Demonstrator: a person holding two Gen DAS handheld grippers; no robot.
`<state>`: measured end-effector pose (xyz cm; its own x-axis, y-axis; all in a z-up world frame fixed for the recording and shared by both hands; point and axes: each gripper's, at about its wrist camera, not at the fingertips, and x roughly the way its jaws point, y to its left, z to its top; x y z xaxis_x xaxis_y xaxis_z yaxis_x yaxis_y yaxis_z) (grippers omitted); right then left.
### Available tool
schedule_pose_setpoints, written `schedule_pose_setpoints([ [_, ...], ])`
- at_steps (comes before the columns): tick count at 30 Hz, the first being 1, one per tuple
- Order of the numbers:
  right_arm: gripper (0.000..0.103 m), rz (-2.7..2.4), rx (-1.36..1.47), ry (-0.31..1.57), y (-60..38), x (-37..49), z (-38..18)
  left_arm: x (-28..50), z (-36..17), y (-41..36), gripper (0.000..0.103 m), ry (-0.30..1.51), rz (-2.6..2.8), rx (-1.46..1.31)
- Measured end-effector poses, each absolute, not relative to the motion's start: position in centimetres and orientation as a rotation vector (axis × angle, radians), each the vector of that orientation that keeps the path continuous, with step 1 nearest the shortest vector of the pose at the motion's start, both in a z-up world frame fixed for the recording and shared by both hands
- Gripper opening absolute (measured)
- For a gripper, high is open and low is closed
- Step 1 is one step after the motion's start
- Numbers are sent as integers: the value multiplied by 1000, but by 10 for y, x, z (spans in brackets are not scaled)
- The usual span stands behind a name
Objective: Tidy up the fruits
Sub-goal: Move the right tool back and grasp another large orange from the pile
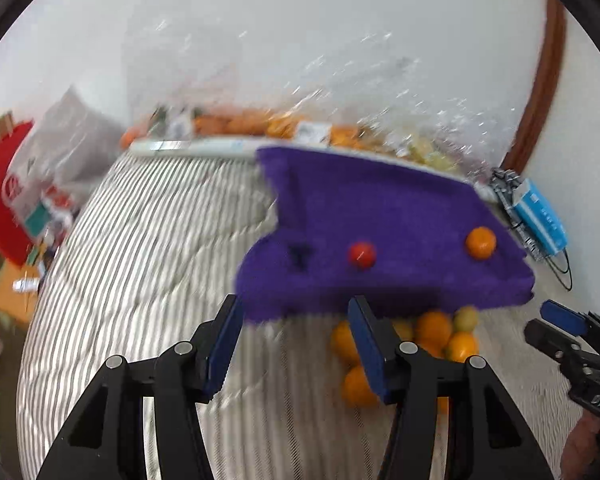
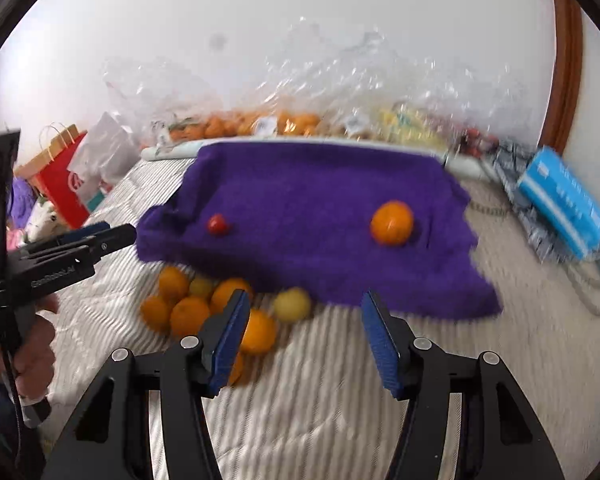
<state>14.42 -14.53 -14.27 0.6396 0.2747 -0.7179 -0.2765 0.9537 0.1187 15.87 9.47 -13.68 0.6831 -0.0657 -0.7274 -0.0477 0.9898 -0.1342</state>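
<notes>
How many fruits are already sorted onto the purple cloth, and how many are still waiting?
Done: two fruits sit apart on the purple cloth, a small red fruit and an orange. In hand: nothing; the left gripper and right gripper are both open and empty. Left: the pile of oranges and yellowish fruits on the striped bedding by the cloth's near edge, roughly eight.
</notes>
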Motion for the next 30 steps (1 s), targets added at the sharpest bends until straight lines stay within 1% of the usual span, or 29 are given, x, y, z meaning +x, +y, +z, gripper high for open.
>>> schedule_pose_setpoints([
  [3, 58, 332, 27, 812, -140, 129, -149, 149, -149, 105, 51, 866, 8, -161],
  [6, 53, 351, 14, 802, -130, 116, -156, 137, -157, 112, 51, 874, 18, -157],
  [10, 52, 391, -13, 822, -113, 106, -168, 130, -164, 119, 52, 882, 0, -173],
  [18, 52, 370, -57, 881, -84, 122, -192, 129, -179, 121, 53, 900, -23, -178],
  [20, 44, 352, -45, 898, -81, 126, -198, 127, -179, 121, 53, 893, -58, -197],
  [27, 43, 375, -86, 843, -86, 112, -192, 119, -166, 93, 53, 837, -203, -177],
  [30, 43, 366, -71, 828, -101, 105, -186, 127, -170, 75, 53, 858, -224, -162],
])
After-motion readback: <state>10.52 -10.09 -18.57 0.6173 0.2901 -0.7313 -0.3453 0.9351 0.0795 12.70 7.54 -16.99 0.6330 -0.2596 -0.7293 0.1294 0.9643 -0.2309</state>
